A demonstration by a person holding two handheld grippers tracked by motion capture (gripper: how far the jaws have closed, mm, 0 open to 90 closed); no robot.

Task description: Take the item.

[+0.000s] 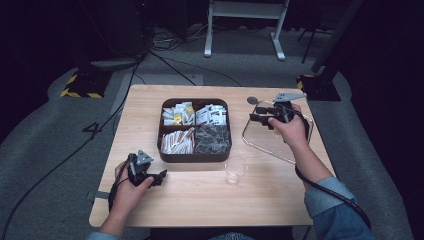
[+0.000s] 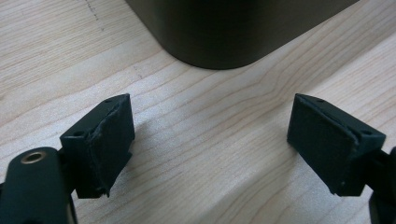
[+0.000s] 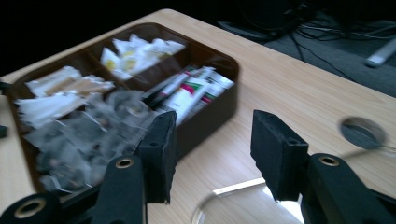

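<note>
Wooden table [image 1: 150, 100] in a dark room. Left gripper [image 1: 159, 177] low at front-left, jaws wide apart, empty, just beside the box [image 1: 195, 156] corner. Box mid-table, four sections of sachets. Cup [image 1: 235, 170] before it, empty. Right gripper [image 1: 255, 118] over the glass tray [image 1: 260, 146], jaws parted, empty. Likely pre-grasp; next probably a sachet pick.

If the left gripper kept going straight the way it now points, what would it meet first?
Most likely the dark box. The left gripper is open, nothing between its jaws, and the left gripper view shows bare table ahead, then the box's rounded near corner. How low the gripper rides is unclear, so it might scrape the table first.
</note>
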